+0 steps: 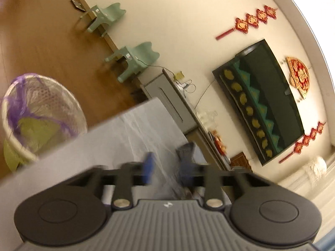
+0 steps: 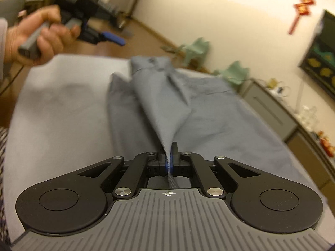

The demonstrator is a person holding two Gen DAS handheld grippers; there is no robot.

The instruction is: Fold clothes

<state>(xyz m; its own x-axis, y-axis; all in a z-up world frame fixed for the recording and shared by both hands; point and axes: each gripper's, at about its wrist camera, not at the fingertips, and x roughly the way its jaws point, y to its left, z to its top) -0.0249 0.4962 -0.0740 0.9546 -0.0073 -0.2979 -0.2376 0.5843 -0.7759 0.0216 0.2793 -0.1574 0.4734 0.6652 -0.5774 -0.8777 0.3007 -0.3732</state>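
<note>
Right gripper (image 2: 169,156) clamped on a raised fold of the grey garment (image 2: 167,104), spread over the pale table (image 2: 52,115). Left gripper (image 2: 108,37) held off, seemingly parted, gripping nothing.

No text, label or number is legible anywhere.

The garment (image 2: 167,96) lies on the tabletop (image 2: 58,113), one fold pinched in the right tongs (image 2: 169,156). The left tongs (image 2: 113,37) hang above the tabletop's far left corner. A bin (image 1: 39,115) stands on the floor beside the tabletop.
</note>
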